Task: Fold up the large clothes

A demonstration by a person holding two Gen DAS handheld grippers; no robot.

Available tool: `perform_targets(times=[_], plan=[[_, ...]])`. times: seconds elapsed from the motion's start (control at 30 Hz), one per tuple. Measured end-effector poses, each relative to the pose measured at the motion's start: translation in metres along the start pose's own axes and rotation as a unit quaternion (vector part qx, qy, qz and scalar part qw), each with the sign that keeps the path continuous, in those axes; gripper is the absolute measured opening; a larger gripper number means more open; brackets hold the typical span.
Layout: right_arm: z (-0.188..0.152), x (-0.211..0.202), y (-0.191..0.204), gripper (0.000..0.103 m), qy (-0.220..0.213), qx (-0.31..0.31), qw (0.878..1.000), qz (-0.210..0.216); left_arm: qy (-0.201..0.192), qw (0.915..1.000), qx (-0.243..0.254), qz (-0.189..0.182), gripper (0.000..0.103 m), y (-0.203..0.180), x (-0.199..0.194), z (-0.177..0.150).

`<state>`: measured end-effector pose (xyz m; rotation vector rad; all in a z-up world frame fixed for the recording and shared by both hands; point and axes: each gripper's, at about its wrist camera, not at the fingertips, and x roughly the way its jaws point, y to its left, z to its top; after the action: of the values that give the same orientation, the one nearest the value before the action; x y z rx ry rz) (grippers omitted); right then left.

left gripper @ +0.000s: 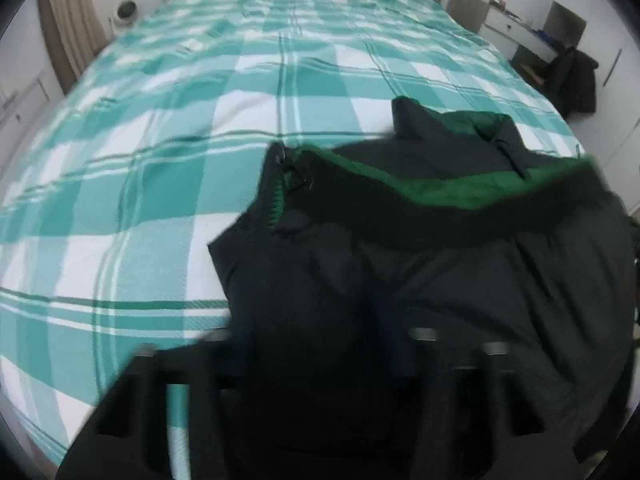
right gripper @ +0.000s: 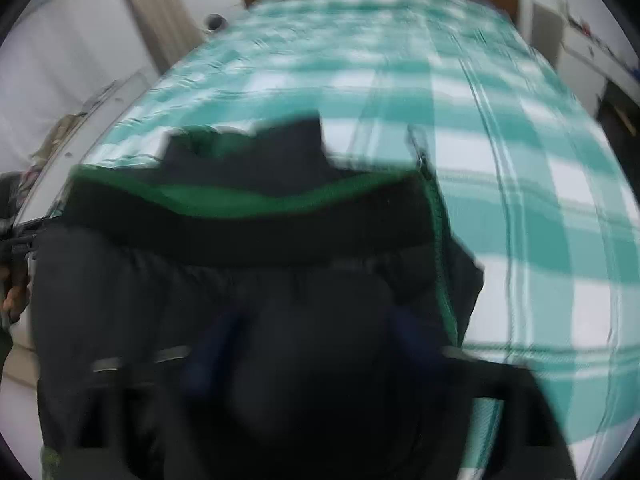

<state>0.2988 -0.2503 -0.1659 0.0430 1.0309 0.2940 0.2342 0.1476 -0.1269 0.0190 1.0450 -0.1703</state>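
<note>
The jacket [left gripper: 420, 264] lies in a heap at the near end of the bed [left gripper: 200, 120], collar away from the cameras, so its green lining [left gripper: 460, 184] and zip edge [left gripper: 276, 200] show; spread like this it suits a fold toward the middle. It looks puffy and slick, black outside. Each hand-held gripper, left [left gripper: 320, 360] and right [right gripper: 320, 360], has a bulge of dark cloth between its narrow-set blue fingers [right gripper: 212, 352]; blur hides whether the pads press. The checked cover looks soft and woven.
</note>
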Motion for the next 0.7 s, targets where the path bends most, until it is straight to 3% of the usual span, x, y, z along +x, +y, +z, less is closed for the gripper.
perform_targets(times=[0.03,0.07,0.2,0.3,0.4,0.5,0.6,0.7], plan=[[0.006,-0.007,-0.001,0.021,-0.014,0.005,1.000,-0.012,-0.014,0.9999,-0.010,-0.001,0.017,0.002,-0.011,0.001],[0.007,-0.016,0.001,0.016,-0.028,0.007,0.999,-0.019,-0.038,0.9990,-0.021,-0.009,0.016,0.004,-0.028,0.003],[0.021,-0.065,0.009,0.016,-0.111,-0.010,0.993,-0.047,-0.117,0.9908,-0.059,-0.034,0.016,0.013,-0.068,0.020],[0.036,-0.062,0.016,0.016,-0.153,-0.012,0.985,-0.082,-0.150,0.9856,-0.077,0.003,0.018,0.013,-0.053,0.032],[0.045,-0.013,0.003,0.016,-0.139,0.031,0.986,-0.091,-0.127,0.9857,-0.091,0.063,0.019,0.015,0.005,0.034],[0.036,0.038,-0.009,0.020,-0.101,0.063,0.988,-0.094,-0.094,0.9858,-0.124,0.064,0.030,0.027,0.049,0.022],[0.030,0.059,-0.007,0.023,-0.117,0.042,0.986,-0.110,-0.105,0.9818,-0.152,0.044,0.034,0.040,0.060,0.017],[0.028,0.068,-0.013,0.024,-0.121,0.053,0.987,-0.092,-0.107,0.9808,-0.160,0.032,0.036,0.044,0.066,0.014]])
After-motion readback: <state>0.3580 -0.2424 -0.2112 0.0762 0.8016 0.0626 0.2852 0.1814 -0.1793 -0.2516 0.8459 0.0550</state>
